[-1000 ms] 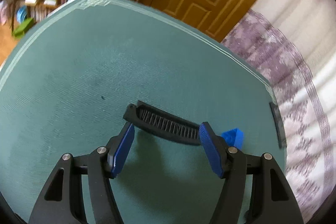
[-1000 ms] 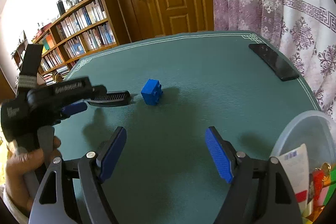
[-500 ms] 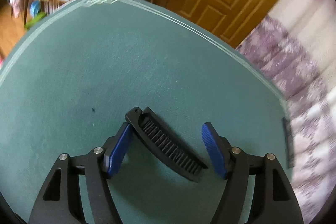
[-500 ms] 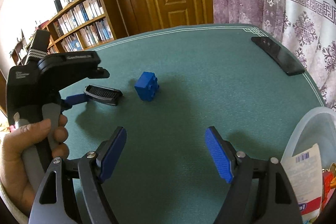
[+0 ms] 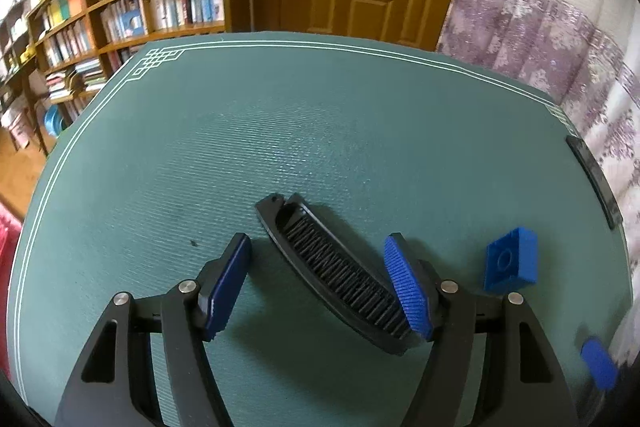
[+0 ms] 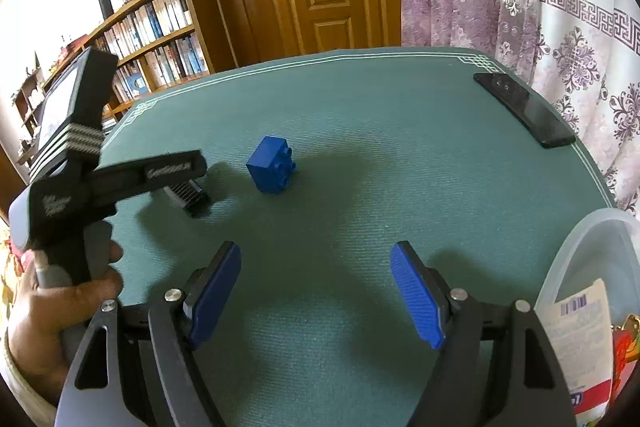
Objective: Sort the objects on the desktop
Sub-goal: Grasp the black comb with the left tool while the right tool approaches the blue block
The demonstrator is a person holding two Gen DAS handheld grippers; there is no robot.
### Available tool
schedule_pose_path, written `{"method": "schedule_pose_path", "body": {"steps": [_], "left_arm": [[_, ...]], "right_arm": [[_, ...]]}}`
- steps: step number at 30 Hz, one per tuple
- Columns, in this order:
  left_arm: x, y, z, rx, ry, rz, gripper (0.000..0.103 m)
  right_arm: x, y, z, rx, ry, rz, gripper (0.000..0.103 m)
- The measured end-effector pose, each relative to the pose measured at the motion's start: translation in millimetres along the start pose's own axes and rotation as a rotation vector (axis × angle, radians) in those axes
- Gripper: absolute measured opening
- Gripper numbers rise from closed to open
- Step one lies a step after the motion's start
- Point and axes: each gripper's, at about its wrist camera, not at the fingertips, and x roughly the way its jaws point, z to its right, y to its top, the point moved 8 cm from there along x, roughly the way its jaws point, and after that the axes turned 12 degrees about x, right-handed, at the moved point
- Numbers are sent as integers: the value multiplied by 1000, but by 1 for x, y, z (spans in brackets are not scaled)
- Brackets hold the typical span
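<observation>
A black folding comb lies on the green table mat, running diagonally between the open jaws of my left gripper; its near end touches the right pad. One end of the comb shows in the right wrist view, under the left gripper's body. A blue toy brick stands right of the comb; it also shows in the right wrist view. My right gripper is open and empty above the mat, nearer than the brick.
A black phone lies near the table's right edge, also showing in the left wrist view. A clear plastic tub holding packets sits at the near right. Bookshelves, a wooden door and a curtain stand behind the table.
My left gripper has swung around the comb, which now lies diagonally between its jaws against the right pad. The blue brick came back into the left view. The right gripper barely moved.
</observation>
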Motion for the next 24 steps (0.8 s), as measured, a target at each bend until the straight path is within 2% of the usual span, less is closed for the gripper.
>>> {"method": "schedule_pose_path", "body": {"steps": [2, 6, 7, 12, 19, 22, 24], "left_arm": [[-4, -3, -3, 27, -2, 10, 62], [-9, -7, -8, 56, -29, 18, 42], [-11, -9, -11, 58, -37, 20, 40], [-15, -16, -19, 56, -57, 32, 35], [-15, -17, -18, 55, -46, 46, 35], [-15, -18, -18, 49, -47, 49, 35], [-15, -19, -18, 53, -37, 53, 35]], "right_arm": [[3, 1, 0, -2, -6, -3, 81], [8, 3, -4, -11, -11, -7, 81], [9, 3, -5, -13, -11, -6, 81], [19, 8, -14, -25, -4, -8, 81], [36, 19, -30, -44, 33, -16, 81], [43, 24, -34, -57, 22, -10, 75], [49, 27, -36, -57, 22, -17, 68]]}}
